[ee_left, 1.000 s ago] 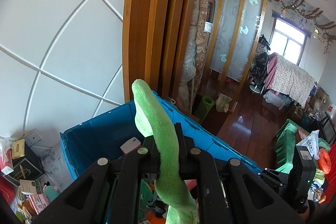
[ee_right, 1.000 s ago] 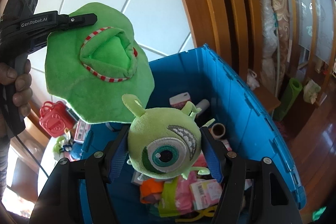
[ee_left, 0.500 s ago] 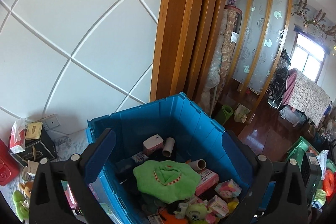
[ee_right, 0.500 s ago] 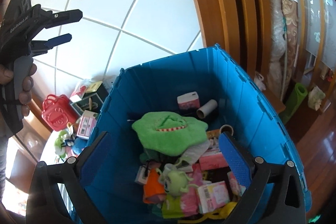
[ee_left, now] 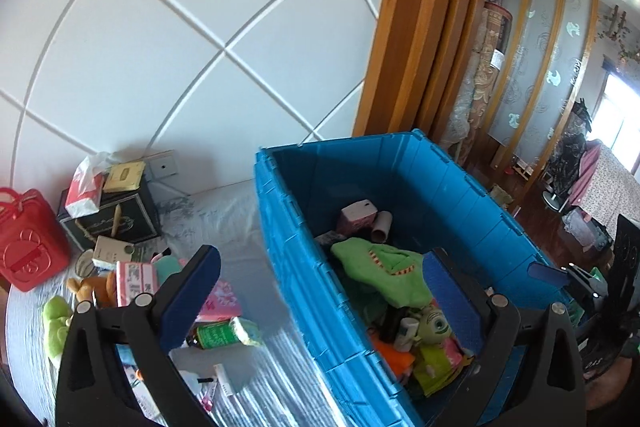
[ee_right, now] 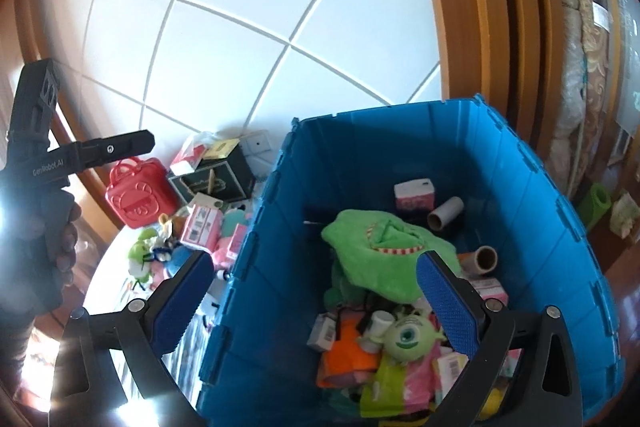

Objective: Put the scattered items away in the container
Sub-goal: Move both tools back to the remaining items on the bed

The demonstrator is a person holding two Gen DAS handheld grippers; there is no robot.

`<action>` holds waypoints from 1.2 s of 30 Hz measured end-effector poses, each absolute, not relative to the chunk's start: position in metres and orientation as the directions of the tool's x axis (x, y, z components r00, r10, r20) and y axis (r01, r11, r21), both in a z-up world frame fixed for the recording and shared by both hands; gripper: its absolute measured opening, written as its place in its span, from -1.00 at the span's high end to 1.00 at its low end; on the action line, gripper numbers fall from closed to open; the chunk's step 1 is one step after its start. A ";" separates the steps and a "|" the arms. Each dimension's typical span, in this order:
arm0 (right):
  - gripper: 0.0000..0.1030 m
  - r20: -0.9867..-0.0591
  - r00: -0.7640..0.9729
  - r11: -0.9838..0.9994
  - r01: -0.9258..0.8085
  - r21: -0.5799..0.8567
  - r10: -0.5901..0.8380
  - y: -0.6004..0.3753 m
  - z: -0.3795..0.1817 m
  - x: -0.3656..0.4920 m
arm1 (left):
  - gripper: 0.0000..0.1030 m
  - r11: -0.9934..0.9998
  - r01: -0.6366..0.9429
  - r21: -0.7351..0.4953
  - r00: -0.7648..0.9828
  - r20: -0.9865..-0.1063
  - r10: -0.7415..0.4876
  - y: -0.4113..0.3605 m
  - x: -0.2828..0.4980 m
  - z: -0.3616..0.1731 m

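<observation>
A white wall (ee_left: 168, 39) crossed by pale raised lines fills the background; a switch plate (ee_left: 163, 165) sits low on it; to the right stand orange-brown wooden posts (ee_left: 416, 39), and behind them a slatted wooden screen (ee_left: 532, 39) with frosted panels bearing pale motifs; a patterned roll (ee_left: 486, 67) leans upright against the posts; further right a dark glossy wood floor (ee_left: 536, 227), a bright window (ee_left: 624, 123), and a floral cloth (ee_left: 612, 183) draped over furniture; a rolled green mat (ee_right: 596, 203) lies on the floor.
</observation>
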State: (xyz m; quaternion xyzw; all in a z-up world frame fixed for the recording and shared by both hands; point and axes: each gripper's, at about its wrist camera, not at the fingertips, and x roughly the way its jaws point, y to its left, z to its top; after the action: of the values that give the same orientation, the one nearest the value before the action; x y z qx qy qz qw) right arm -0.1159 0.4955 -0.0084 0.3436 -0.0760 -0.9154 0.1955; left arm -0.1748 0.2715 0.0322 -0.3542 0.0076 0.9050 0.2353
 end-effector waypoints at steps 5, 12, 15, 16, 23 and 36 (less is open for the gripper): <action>-1.00 -0.615 -0.656 -0.898 0.353 0.263 -0.438 0.456 -0.010 -0.114 | -0.99 -0.927 -0.336 -0.168 -0.641 -0.680 0.356 0.205 -0.167 0.006; -1.00 -0.630 -0.615 -0.872 0.425 0.240 -0.474 0.391 -0.008 -0.108 | -0.99 -0.954 -0.251 -0.162 -0.646 -0.707 0.290 0.131 -0.150 -0.020; -1.00 -0.636 -0.601 -0.863 0.447 0.236 -0.485 0.366 -0.007 -0.107 | -0.99 -0.960 -0.227 -0.166 -0.643 -0.714 0.276 0.106 -0.144 -0.029; -1.00 -0.638 -0.596 -0.860 0.454 0.233 -0.487 0.357 -0.007 -0.106 | -0.99 -0.961 -0.220 -0.170 -0.641 -0.717 0.274 0.098 -0.143 -0.032; -1.00 -0.661 -0.559 -0.836 0.509 0.203 -0.501 0.293 -0.015 -0.095 | -0.99 -0.967 -0.182 -0.181 -0.612 -0.748 0.255 0.053 -0.134 -0.060; -1.00 -0.754 -0.467 -0.819 0.552 0.159 -0.461 0.204 -0.080 -0.097 | -0.99 -0.983 -0.074 -0.168 -0.466 -0.866 0.182 -0.014 -0.130 -0.177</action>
State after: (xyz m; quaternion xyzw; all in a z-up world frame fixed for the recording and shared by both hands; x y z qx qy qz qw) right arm -0.0970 0.2039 -0.0802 0.4228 0.0534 -0.8548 0.2963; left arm -0.1301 -0.0141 -0.1773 -0.5111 -0.0533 0.8546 0.0749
